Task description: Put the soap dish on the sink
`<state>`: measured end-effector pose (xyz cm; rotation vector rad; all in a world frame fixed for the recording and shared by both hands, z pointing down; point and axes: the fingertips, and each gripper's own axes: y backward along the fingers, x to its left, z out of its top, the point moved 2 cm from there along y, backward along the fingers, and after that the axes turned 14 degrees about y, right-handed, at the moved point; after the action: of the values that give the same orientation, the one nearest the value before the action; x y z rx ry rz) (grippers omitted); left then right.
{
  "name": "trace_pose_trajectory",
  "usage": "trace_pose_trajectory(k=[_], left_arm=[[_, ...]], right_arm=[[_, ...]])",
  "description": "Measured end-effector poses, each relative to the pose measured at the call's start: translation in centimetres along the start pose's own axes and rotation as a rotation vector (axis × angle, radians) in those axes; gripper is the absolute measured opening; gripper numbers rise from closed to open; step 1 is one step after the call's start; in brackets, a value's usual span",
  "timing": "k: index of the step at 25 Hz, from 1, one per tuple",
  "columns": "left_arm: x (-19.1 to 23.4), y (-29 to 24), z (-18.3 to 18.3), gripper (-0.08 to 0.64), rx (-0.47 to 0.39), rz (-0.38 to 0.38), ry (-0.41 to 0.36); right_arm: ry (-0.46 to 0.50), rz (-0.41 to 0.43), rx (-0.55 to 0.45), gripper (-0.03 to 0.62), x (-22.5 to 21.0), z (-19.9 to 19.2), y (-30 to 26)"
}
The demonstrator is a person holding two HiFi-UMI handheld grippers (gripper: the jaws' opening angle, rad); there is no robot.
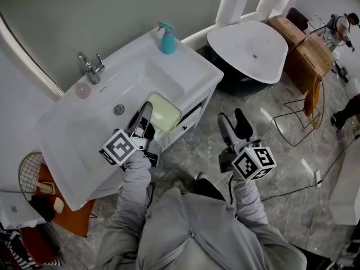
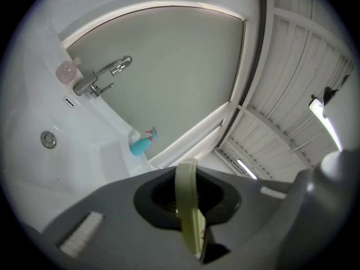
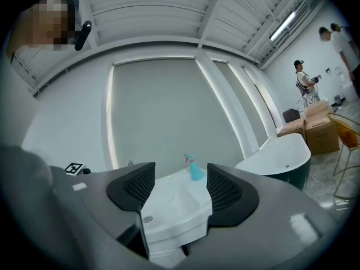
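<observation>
A pale green soap dish (image 1: 165,113) hangs over the front right edge of the white sink (image 1: 67,145), with my left gripper (image 1: 147,110) shut on its rim. In the left gripper view the soap dish (image 2: 186,179) stands edge-on between the pads of the left gripper (image 2: 191,210), with the sink (image 2: 34,167), its drain (image 2: 49,140) and the faucet (image 2: 104,74) beyond. My right gripper (image 1: 233,121) stays over the floor to the right of the sink, open and empty. In the right gripper view the right gripper (image 3: 174,191) frames the sink (image 3: 175,204).
A teal spray bottle (image 1: 167,39) stands at the sink's back right corner and a pink round object (image 1: 82,90) sits by the faucet (image 1: 90,67). A white bathtub (image 1: 250,49), cardboard boxes (image 1: 306,52) and a wire stand (image 1: 304,110) lie to the right. A wire basket (image 1: 31,176) is at the left.
</observation>
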<state>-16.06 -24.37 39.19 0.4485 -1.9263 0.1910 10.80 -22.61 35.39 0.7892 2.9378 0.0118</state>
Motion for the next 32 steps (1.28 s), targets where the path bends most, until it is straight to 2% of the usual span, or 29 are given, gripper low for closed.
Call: trace_pose_trajectory(k=[6,15,22,27,32], left_arm=[[2.7,-4.4,0.8,0.083,0.003,0.04,0.002],[6.7,-13.0,1.8,0.083,-0.012,0.108,-0.001],[10.4,-19.7,1.8,0.083,0.008,0.189,0.0],[13.7,-24.0,1.6,0.083,0.039,0.263,0.002],[16.7,-27.1,0.9,0.083,0.079,0.343,-0.027]], right_arm=[[-0.007,0.014,0.015,0.276,-2.6,-0.9,-4.2],[-0.025,0.08,0.02,0.276,-7.9,-1.4,-12.5],[-0.043,0.128,0.053,0.276,-11.7,-2.1,-17.9],[-0.048,0.122,0.076,0.276,-14.6,-2.5,-20.7],[-0.055,0.089,0.095,0.276,-17.6,-3.2,-21.9]])
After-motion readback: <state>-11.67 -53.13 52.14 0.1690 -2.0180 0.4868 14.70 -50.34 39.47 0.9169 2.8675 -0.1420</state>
